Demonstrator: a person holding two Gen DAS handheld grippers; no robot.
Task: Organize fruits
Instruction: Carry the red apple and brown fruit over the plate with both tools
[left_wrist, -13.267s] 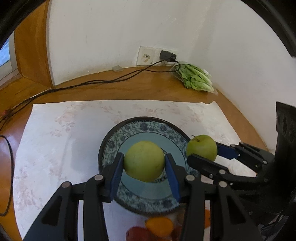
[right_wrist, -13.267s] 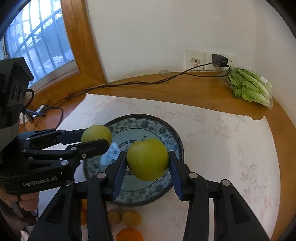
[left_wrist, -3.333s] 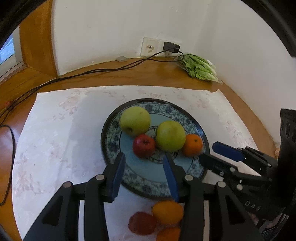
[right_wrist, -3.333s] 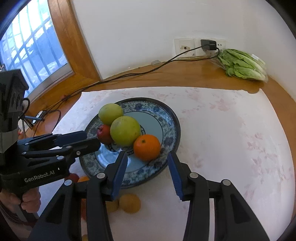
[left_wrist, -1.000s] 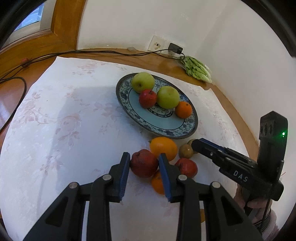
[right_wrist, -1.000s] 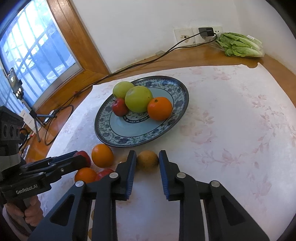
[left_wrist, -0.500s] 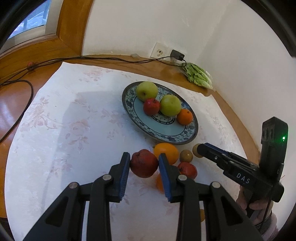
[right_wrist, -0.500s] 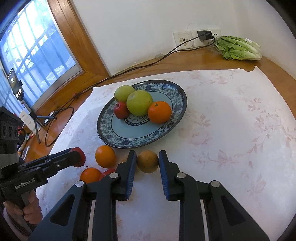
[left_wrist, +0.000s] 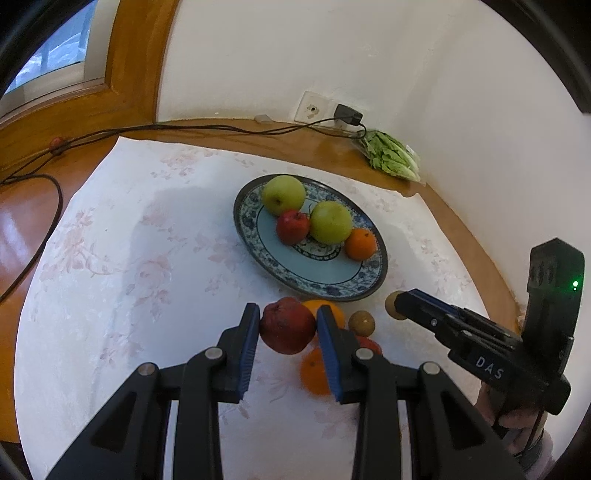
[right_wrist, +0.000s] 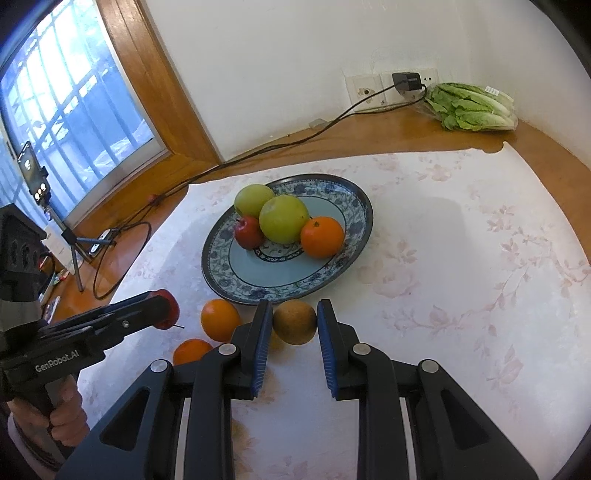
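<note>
My left gripper (left_wrist: 287, 320) is shut on a dark red apple (left_wrist: 287, 325), held above the white cloth just in front of the blue patterned plate (left_wrist: 284, 271). My right gripper (right_wrist: 294, 318) is shut on a brown round fruit (right_wrist: 294, 322), also lifted near the plate's (right_wrist: 221, 273) front rim. On the plate lie two green apples (left_wrist: 283, 189) (left_wrist: 330, 221), a small red apple (left_wrist: 292, 227) and an orange (left_wrist: 360, 243). Loose on the cloth lie oranges (right_wrist: 219, 319) (right_wrist: 192, 350), another brown fruit (left_wrist: 362, 322) and a red fruit partly hidden by my left fingers.
A bag of lettuce (right_wrist: 469, 107) lies at the back right by a wall socket with a plugged charger (right_wrist: 406, 81). Black cables (left_wrist: 147, 129) run along the wooden ledge at the back and left. A phone on a tripod (right_wrist: 40, 192) stands by the window.
Both grippers rose slightly with their fruit, so the plate and the loose fruit look farther off. The grips stay the same.
</note>
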